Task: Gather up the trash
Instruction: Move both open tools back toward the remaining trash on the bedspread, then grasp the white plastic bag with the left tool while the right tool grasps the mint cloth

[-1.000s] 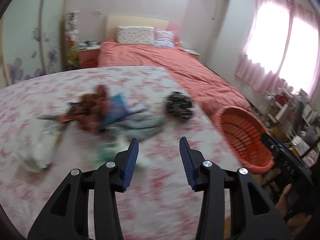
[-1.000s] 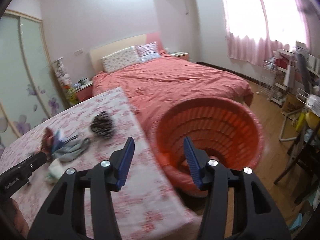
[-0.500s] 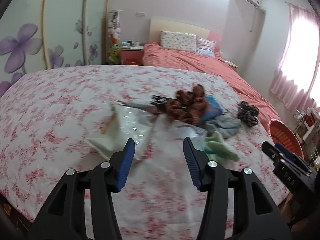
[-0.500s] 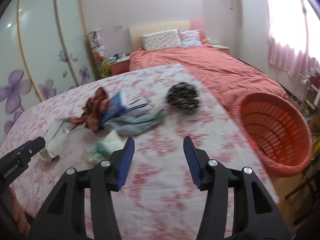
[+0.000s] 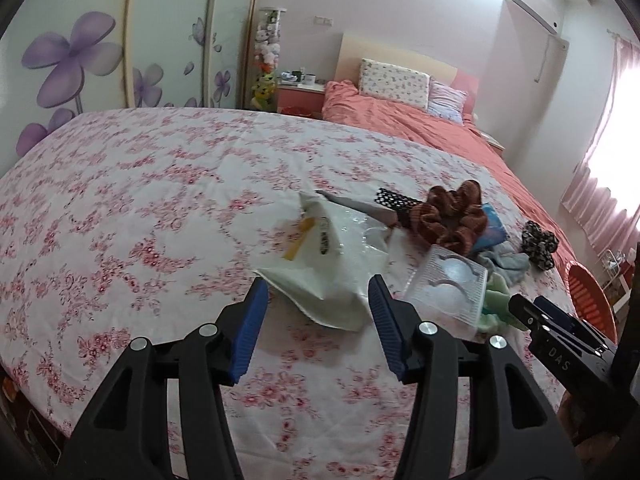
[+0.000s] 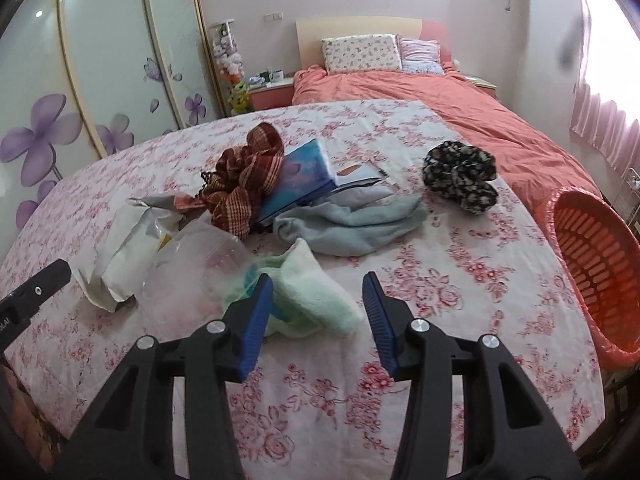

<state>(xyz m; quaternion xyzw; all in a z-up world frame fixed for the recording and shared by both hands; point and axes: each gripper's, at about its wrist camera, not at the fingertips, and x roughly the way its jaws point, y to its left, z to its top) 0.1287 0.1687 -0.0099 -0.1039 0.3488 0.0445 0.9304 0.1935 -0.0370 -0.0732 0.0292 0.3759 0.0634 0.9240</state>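
On a table draped in a pink floral cloth, the left gripper hangs at the bottom centre of the left wrist view, jaws spread wide and holding nothing, its blue pads framing the near edge of a crumpled white plastic bag. Just right of the bag lies a clear plastic blister pack, with a brown checked cloth behind it and a black-and-white patterned bundle farther right. The orange basket peeks in at the right edge, behind the tip of the right gripper; from this view its jaws cannot be judged

In the right wrist view, the right gripper sits at bottom centre, jaws wide and empty, poised over a pale green cloth. The white bag and clear pack lie at left centre, touching each other. Above them rest the checked cloth, a blue book and a grey-blue towel. The orange basket stands at the right edge, beside the table
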